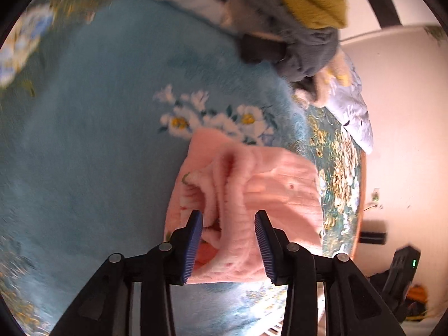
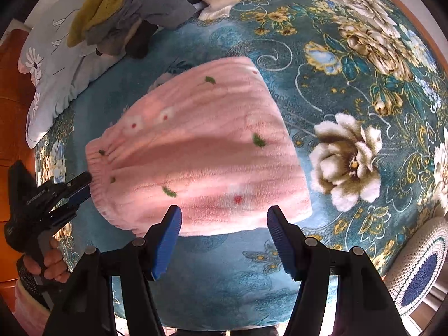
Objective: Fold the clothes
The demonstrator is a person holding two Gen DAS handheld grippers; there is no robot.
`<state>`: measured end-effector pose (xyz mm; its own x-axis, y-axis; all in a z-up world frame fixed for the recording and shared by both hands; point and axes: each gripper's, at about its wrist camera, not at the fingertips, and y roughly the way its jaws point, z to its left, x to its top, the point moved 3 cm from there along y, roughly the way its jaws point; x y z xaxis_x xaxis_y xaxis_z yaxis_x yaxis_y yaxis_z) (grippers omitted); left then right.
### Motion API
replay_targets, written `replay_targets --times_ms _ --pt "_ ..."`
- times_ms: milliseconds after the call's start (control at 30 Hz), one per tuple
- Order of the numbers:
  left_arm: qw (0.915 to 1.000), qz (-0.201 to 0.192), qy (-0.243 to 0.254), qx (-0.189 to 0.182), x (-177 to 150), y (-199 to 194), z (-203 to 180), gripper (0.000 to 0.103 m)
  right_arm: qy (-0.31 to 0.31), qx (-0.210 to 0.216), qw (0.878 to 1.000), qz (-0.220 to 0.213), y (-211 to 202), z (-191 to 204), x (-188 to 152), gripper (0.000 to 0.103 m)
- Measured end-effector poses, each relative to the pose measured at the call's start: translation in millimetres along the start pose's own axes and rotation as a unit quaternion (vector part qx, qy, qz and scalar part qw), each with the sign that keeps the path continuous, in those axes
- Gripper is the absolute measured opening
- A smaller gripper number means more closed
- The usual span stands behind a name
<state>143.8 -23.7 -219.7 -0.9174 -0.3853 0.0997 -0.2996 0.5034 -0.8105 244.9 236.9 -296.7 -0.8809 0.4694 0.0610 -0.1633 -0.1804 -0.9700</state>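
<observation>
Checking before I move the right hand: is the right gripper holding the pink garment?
No: the right gripper hangs open above the pink garment, nothing between its pads.

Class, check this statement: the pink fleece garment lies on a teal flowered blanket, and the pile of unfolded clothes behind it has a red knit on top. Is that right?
Not quite. The knit on top of the pile of clothes is mustard yellow, not red; the right wrist view shows it clearly. The rest stands: the pink fleece garment does lie on the teal flowered blanket.
</observation>
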Motion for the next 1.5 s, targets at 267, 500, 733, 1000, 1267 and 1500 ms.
replay_targets --times_ms 267,500,733,1000,1267,1500 --pt "0.9853 0.034 0.160 0.048 -9 39 -79 0.052 -0.002 0.029 1.000 0.002 16 -7 32 0.065" --pt "0.9865 0.062 0.108 0.107 -34 84 -24 0.052 -0.073 0.028 0.997 0.004 43 -2 28 0.065" --pt "0.9794 0.064 0.134 0.138 -45 110 -16 0.052 -0.096 0.033 0.994 0.034 88 -20 -1 0.065" --pt "0.9874 0.060 0.102 0.105 -23 81 -31 0.052 -0.079 0.043 0.994 0.055 97 -18 14 0.079" --pt "0.9936 0.051 -0.024 0.098 -14 75 32 0.070 -0.023 0.094 0.995 -0.009 51 -48 43 0.079" --pt "0.9859 0.079 -0.142 0.039 -34 110 78 0.088 0.054 0.099 0.993 0.034 88 -89 62 0.079"
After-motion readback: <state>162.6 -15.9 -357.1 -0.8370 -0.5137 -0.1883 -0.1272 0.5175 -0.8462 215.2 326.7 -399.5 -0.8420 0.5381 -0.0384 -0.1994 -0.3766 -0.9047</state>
